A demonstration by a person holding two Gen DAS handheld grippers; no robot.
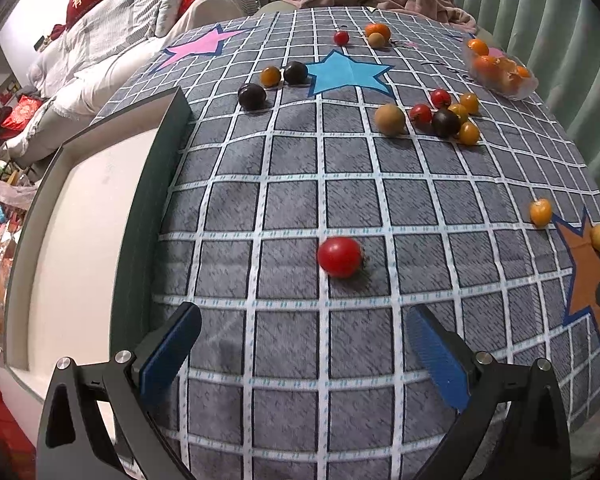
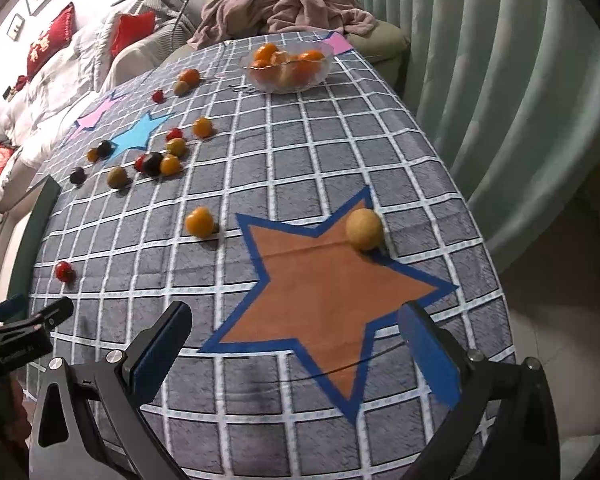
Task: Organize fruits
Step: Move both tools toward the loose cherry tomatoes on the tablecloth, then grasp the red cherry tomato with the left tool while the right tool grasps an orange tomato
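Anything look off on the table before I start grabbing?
Nothing damaged or spilled, but fruit is scattered loose across the checked tablecloth rather than in the glass bowl: a red tomato alone near the left gripper, and a tan fruit near the table's curtain-side edge.

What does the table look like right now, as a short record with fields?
surface: grid tablecloth with star patches
bowl: clear bowl at the far end, holding orange fruits
loose fruit: many scattered
nearest left tongs: red tomato
nearest right tongs: tan fruit on the orange star
left tongs: open, empty
right tongs: open, empty
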